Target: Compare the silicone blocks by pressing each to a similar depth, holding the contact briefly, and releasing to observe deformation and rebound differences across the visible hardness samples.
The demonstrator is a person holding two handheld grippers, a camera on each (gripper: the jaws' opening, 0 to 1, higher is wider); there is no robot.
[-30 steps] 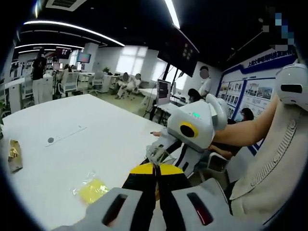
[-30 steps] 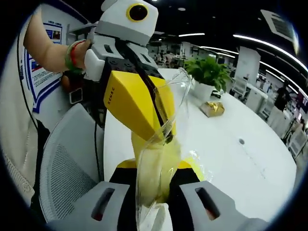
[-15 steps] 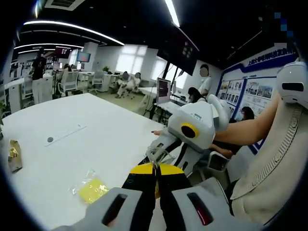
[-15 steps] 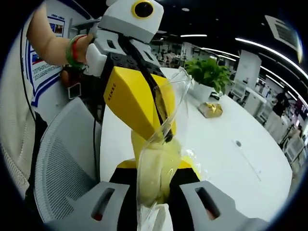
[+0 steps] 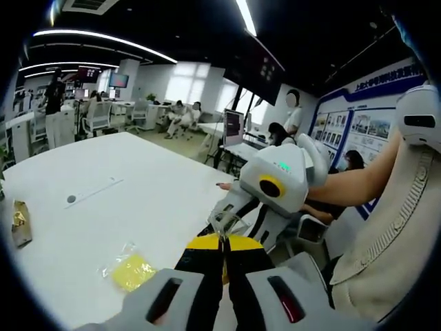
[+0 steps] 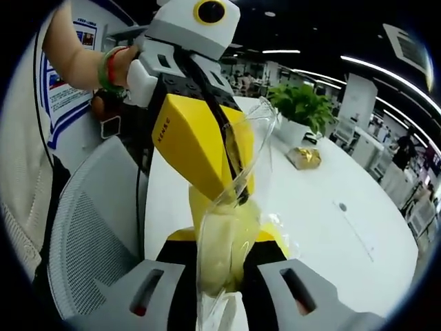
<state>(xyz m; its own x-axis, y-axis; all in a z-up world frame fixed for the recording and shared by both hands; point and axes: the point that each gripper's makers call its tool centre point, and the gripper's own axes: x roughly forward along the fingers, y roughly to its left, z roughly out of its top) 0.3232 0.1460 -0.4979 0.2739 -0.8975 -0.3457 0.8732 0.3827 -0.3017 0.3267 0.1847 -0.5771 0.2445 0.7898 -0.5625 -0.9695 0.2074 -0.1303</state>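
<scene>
1. In the left gripper view, the left hand-held gripper [image 5: 222, 249] is showing its two black jaws pressed together, with a crumpled edge of clear plastic bag [image 5: 227, 222] pinched at their yellow-capped tips.
2. In the same view, the right hand-held gripper [image 5: 231, 219] is reaching in from the right, its white body with a yellow ring sitting just behind the pinched plastic, a person's bare forearm [image 5: 348, 187] running off behind it.
3. In the right gripper view, the right hand-held gripper [image 6: 224, 256] is closing its jaws on the clear plastic bag [image 6: 238, 186], which is rising between them and holding a pale yellow silicone block [image 6: 222, 241] just above the tips.
4. The left hand-held gripper [image 6: 238, 196] is coming down from the top of that view, its yellow jaw covers meeting the upper part of the bag, so both grippers are gripping the same bag above the tabletop edge.
5. A second yellow silicone block in its own clear wrapper [image 5: 132, 270] is lying flat on the white tabletop [image 5: 124, 200], well apart from the grippers.
6. A small gold-wrapped item [image 6: 304, 156] is resting on the tabletop near a potted green plant [image 6: 298, 105].
7. A grey mesh office chair [image 6: 93, 227] is standing beside the tabletop edge.
</scene>
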